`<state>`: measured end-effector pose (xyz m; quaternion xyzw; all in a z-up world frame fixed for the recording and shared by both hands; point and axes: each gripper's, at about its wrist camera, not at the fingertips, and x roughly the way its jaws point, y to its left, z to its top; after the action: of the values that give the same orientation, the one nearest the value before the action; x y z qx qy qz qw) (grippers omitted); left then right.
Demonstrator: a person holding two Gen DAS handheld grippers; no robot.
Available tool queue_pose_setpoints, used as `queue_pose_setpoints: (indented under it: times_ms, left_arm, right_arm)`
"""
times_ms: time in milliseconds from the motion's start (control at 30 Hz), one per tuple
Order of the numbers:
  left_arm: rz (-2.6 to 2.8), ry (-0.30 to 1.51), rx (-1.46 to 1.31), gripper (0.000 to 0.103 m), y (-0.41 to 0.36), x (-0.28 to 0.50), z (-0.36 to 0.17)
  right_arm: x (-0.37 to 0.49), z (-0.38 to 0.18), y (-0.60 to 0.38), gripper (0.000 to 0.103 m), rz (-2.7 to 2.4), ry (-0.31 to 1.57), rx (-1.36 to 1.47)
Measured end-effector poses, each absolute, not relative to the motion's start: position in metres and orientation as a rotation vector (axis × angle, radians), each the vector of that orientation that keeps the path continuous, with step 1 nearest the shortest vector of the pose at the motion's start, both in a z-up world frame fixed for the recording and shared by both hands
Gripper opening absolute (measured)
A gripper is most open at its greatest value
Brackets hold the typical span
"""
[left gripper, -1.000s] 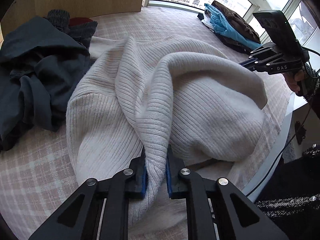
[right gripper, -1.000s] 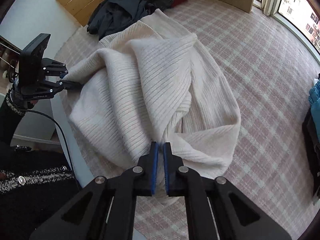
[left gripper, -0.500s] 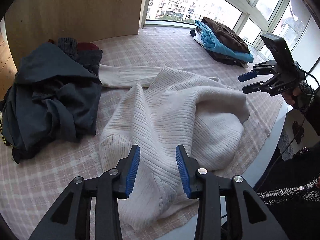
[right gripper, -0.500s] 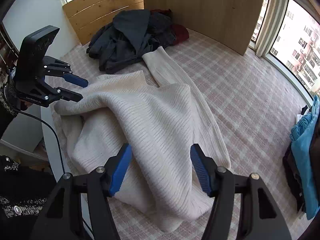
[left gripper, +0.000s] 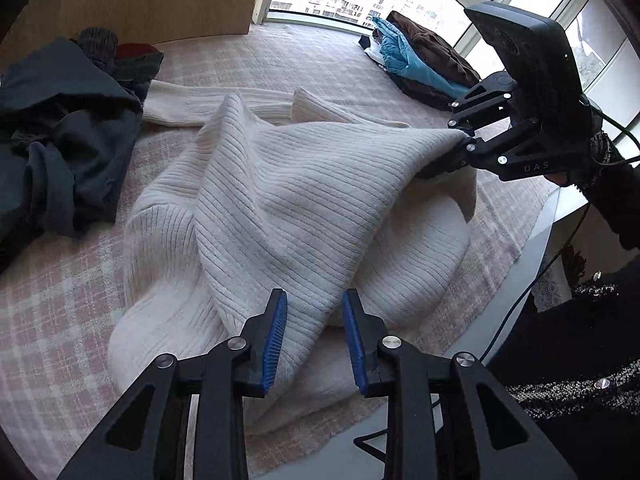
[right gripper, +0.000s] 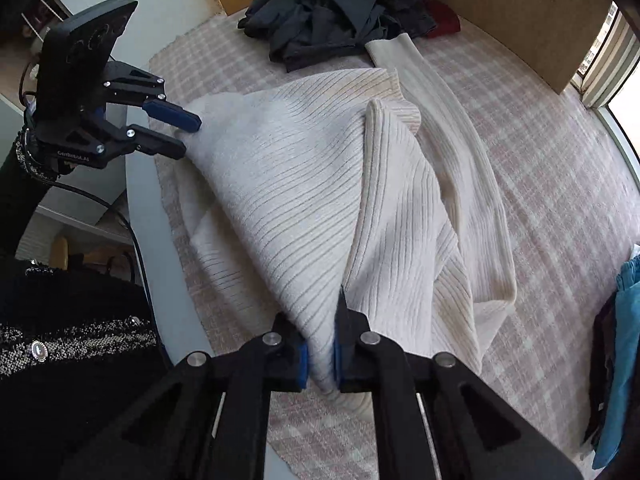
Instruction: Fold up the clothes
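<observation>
My right claw [right gripper: 320, 354] is clamped on a fold of the cream ribbed sweater [right gripper: 320, 208], lifting it at the bottom centre of the right wrist frame. My left claw [left gripper: 314, 340] stands apart, its blue pads either side of the raised fabric (not pinching it). The sweater lies heaped on the checked bed cover [left gripper: 52, 320], one sleeve [right gripper: 444, 120] stretching toward the upper right of that frame, its cuff by the dark clothes pile [right gripper: 332, 4]. Folded blue and brown garments [left gripper: 416, 60] sit by the window.
</observation>
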<state>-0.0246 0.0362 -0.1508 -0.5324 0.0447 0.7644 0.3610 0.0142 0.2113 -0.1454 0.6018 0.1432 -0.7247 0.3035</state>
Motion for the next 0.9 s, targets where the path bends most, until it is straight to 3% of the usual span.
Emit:
queue_pose_setpoints:
  times_ms: [267,400,667,767,900]
  left_arm:
    - [2.095,0.177,-1.221,0.029,0.037,-0.064,-0.101]
    - [1.936,0.251,-1.25,0.029,0.084,-0.079,-0.121]
    - [1.77,0.435,-1.34,0.029,0.11,-0.021,-0.16]
    - [1.772,0.448,-1.332,0.042,0.112,-0.022,-0.16]
    - [1.775,0.465,-1.322,0.042,0.115,-0.023,-0.16]
  right_arm:
    - [0.066,-0.185,0.228,0.009,-1.863,0.265,1.726]
    - [0.073,-0.199,0.254,0.009,-1.897,0.193,1.814]
    - [0.078,-0.202,0.257,0.009,-1.917,0.193,1.812]
    - [0.078,-0.201,0.253,0.009,-1.914,0.221,1.809]
    - [0.082,-0.197,0.254,0.009,-1.922,0.221,1.804]
